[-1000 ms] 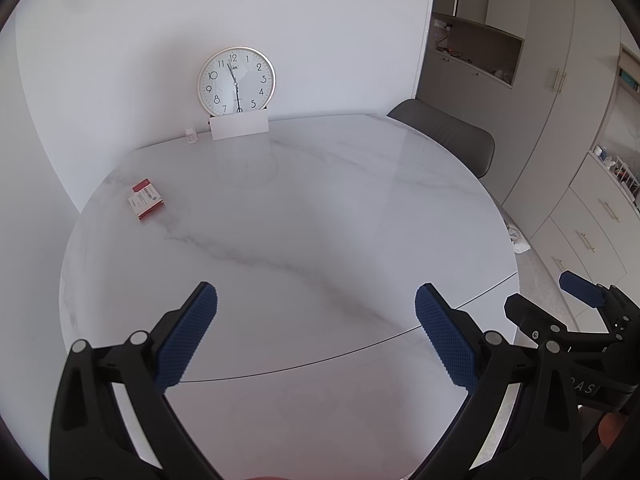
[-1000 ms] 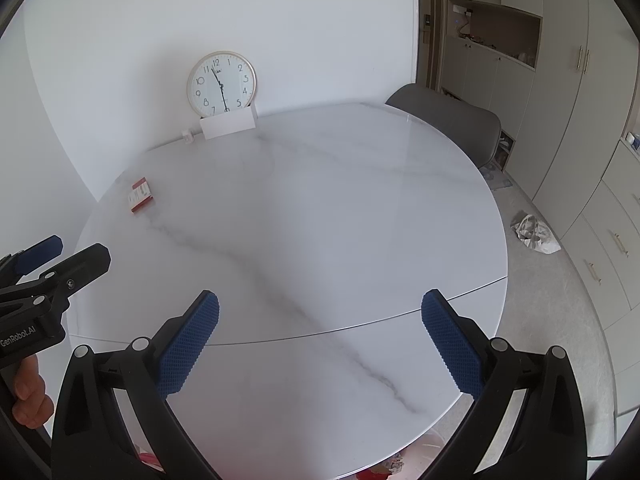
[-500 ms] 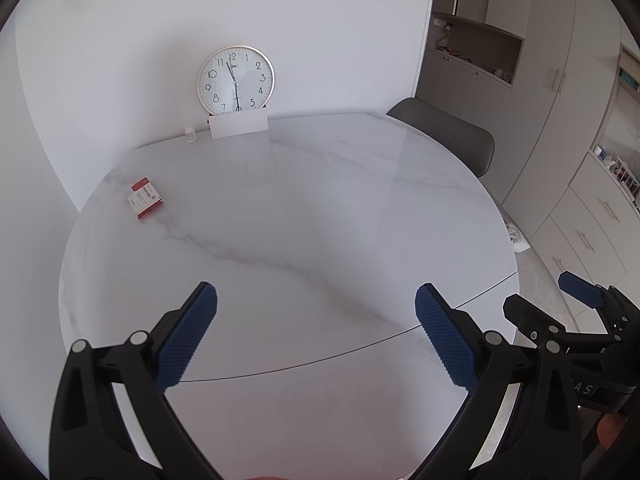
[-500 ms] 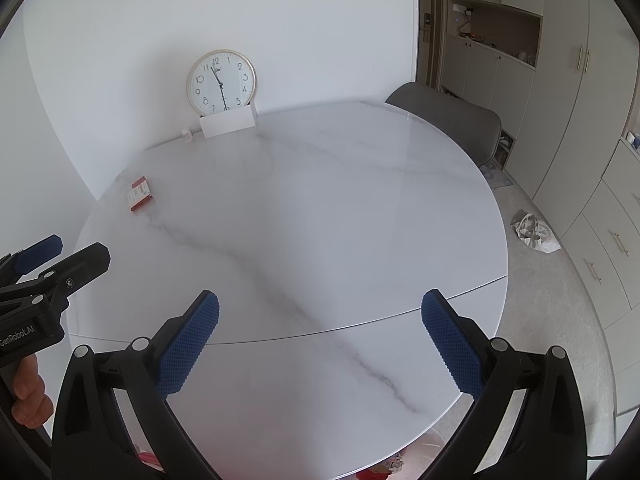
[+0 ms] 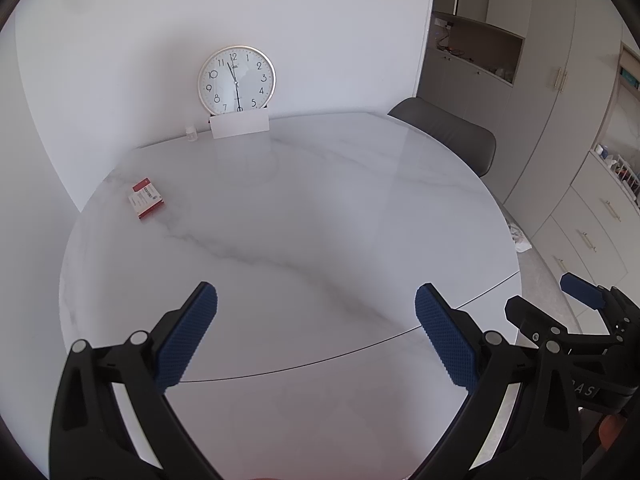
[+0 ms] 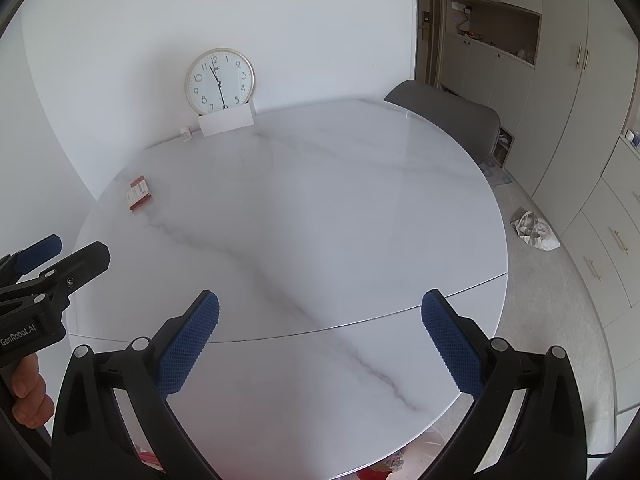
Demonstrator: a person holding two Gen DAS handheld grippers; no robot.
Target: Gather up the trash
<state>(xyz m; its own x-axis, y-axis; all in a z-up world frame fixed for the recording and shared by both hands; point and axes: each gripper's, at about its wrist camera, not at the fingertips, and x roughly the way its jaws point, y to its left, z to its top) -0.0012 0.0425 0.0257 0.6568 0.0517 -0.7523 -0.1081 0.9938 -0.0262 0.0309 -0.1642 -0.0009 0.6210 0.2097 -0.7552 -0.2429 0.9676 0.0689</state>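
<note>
Clock [image 5: 236,80]: its lowest part is hidden behind the white card [image 5: 239,125] propped before it.
Red-and-white box [image 5: 146,198]: print too small to read.
Small white item [image 5: 192,133], upper left of the card: too small to tell what it is.
Chair [image 6: 448,115]: only the backrest shows; the rest is behind the table [image 6: 304,216].
Right gripper [image 5: 546,300], lower right of the left wrist view: cut by the frame edge, lettering partly lost.
Person's hand [image 6: 28,394], lower left of the right wrist view: only fingers show.
Crumpled bag [image 5: 520,236]: half hidden by the table rim.
Red objects [image 6: 384,470] under the table's near edge: blurred, unidentifiable.
</note>
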